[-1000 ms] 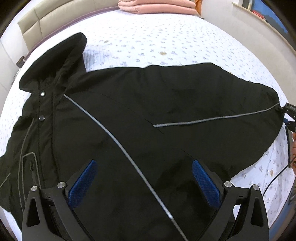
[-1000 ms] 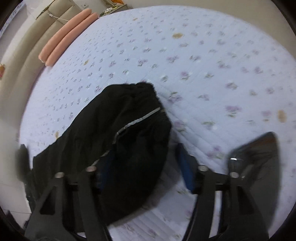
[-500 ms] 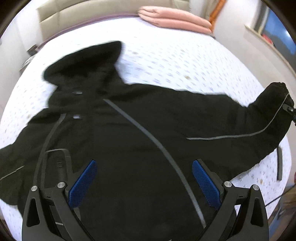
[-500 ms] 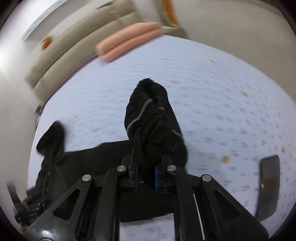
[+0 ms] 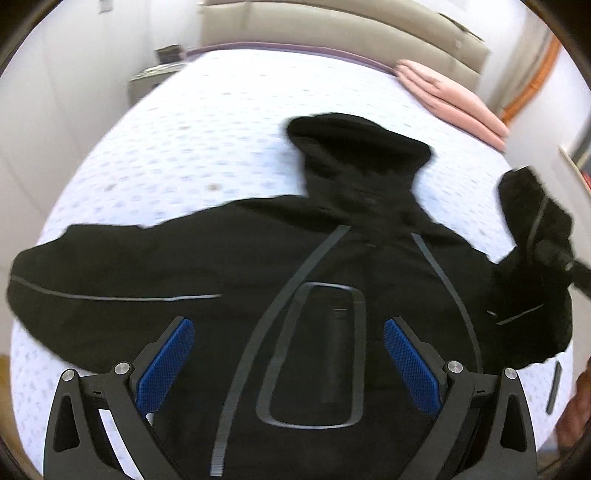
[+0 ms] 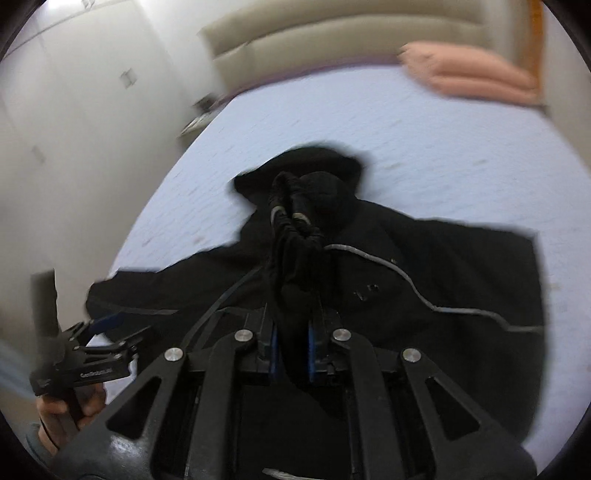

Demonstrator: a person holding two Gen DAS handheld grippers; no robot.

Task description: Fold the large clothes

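A black hooded jacket with grey reflective stripes lies spread on the bed, hood toward the headboard. My left gripper hovers open over its chest, with nothing between the blue pads. My right gripper is shut on the bunched cuff of the jacket's sleeve and holds it up above the jacket body. In the left wrist view that raised sleeve hangs at the right edge. The left gripper shows at lower left of the right wrist view, held by a hand.
A folded pink blanket lies at the bed's far right corner by the beige headboard. A bedside table and white wardrobe doors stand to the left. Flowered sheet shows around the jacket.
The right gripper closed on the sleeve cuff, lifted it off the bed and swung it over toward the jacket body. The left gripper, still open, slid across the jacket to its chest.
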